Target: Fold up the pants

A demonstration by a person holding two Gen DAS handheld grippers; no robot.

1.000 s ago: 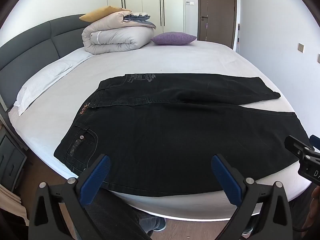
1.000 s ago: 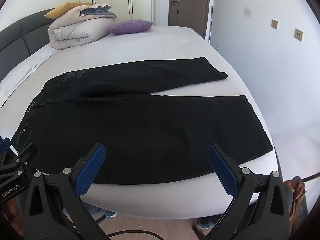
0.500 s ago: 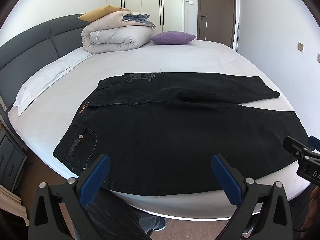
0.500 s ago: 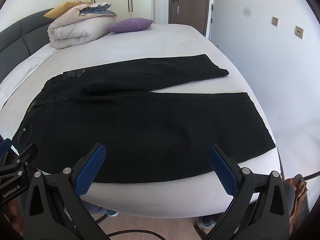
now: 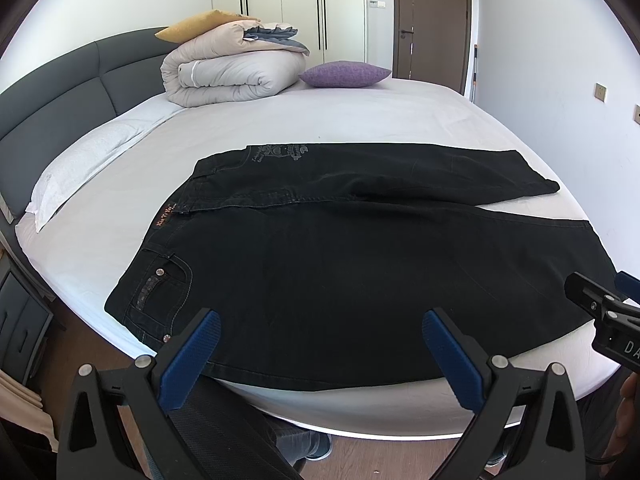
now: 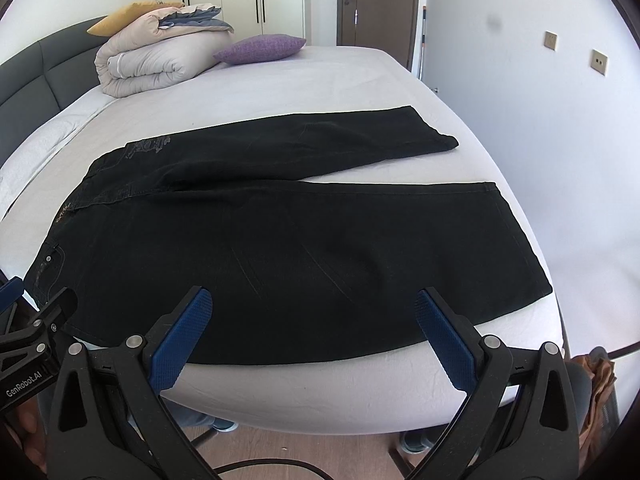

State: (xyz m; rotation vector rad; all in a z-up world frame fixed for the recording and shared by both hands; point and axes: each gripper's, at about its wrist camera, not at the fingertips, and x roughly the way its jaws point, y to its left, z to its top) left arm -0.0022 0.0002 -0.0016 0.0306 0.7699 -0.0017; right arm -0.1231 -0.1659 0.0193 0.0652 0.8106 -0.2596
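The bed (image 5: 360,120) fills most of both views, covered by a white sheet, with a dark grey headboard (image 5: 52,92) along its left side. The pants (image 5: 360,264), black denim, lie flat across the near half of the bed, waist to the left and legs to the right; the two legs are spread apart toward the hems, and the near leg runs along the mattress edge. A rolled duvet (image 5: 232,72) sits at the far end of the bed with a yellow pillow (image 5: 200,22) behind it and a purple cushion (image 5: 344,74) just beside it. A white pillow (image 5: 88,160) lies against the headboard. The left gripper (image 5: 320,354) hovers over the near edge of the pants near the waist, jaws spread wide and holding nothing. The right gripper (image 6: 312,334) hovers over the near leg, jaws likewise spread wide and empty.
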